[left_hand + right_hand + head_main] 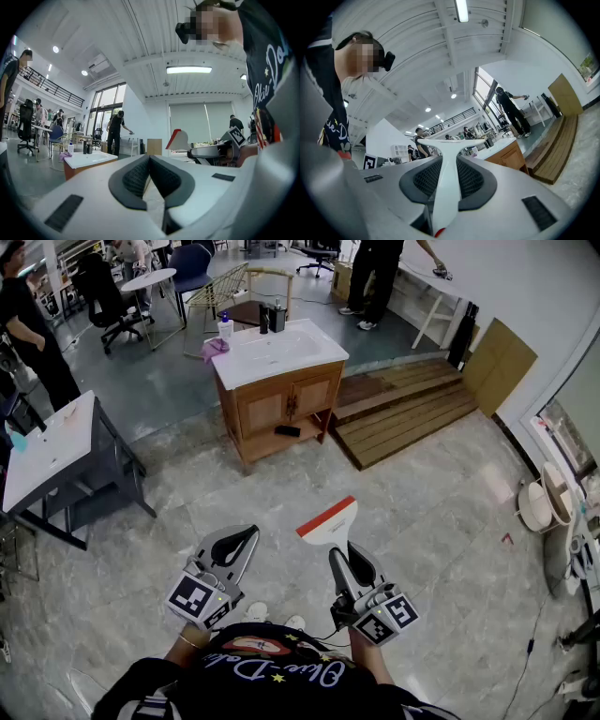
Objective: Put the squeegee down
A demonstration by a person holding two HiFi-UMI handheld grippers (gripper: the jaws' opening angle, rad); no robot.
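My right hand-held gripper (349,563) pinches the white squeegee (328,521) by its handle. The red-edged blade points forward, in the air above the tiled floor (441,521). My left hand-held gripper (236,545), near it, has its jaws pressed together on nothing.

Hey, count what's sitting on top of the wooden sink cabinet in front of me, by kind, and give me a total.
White bottle with blue cap: 1
Dark containers: 2
Pink cloth: 1
Total: 4
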